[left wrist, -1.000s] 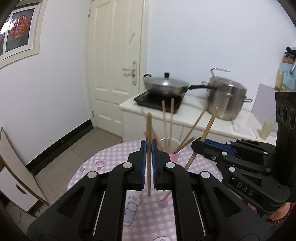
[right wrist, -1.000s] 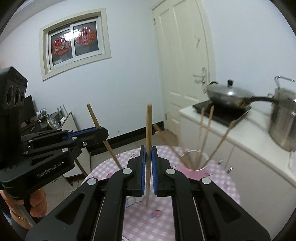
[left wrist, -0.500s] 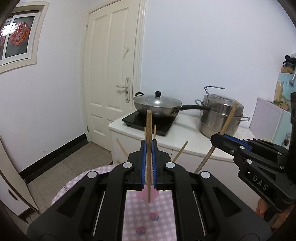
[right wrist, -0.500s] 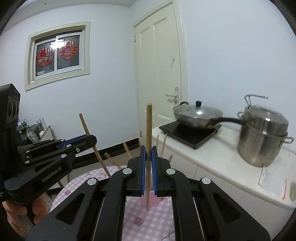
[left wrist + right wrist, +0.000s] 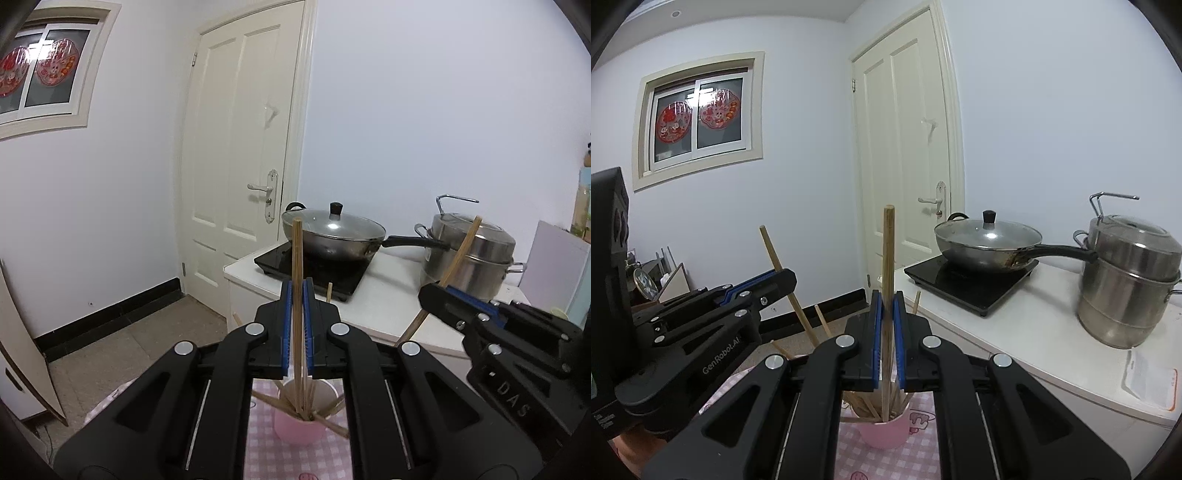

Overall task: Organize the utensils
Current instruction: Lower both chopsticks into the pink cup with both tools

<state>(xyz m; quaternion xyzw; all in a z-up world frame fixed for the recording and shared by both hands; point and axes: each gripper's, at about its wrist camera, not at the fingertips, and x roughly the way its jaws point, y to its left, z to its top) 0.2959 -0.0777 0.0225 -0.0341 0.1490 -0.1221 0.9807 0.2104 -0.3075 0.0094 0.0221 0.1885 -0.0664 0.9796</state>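
In the left wrist view my left gripper [image 5: 297, 288] is shut on an upright wooden chopstick [image 5: 297, 251]. Its lower end dips among several chopsticks standing in a pink cup [image 5: 295, 428] just below the fingers. My right gripper [image 5: 430, 293] comes in from the right, holding a slanted chopstick [image 5: 463, 247]. In the right wrist view my right gripper [image 5: 887, 297] is shut on an upright chopstick [image 5: 887, 251] whose lower end sits at the mouth of the pink cup [image 5: 884, 432]. To the left, the left gripper [image 5: 786, 277] grips its slanted chopstick [image 5: 772, 247].
The cup stands on a table with a pink checked cloth [image 5: 295, 461]. Beyond it a white counter [image 5: 1034, 321] carries a lidded wok [image 5: 988, 240] on a black hob and a steel steamer pot [image 5: 1126, 280]. A cream door [image 5: 243, 166] is behind.
Both grippers have carried their chopsticks forward across the table. The pink cup, earlier ahead of the fingertips, now sits directly under them. The counter and pots appear closer.
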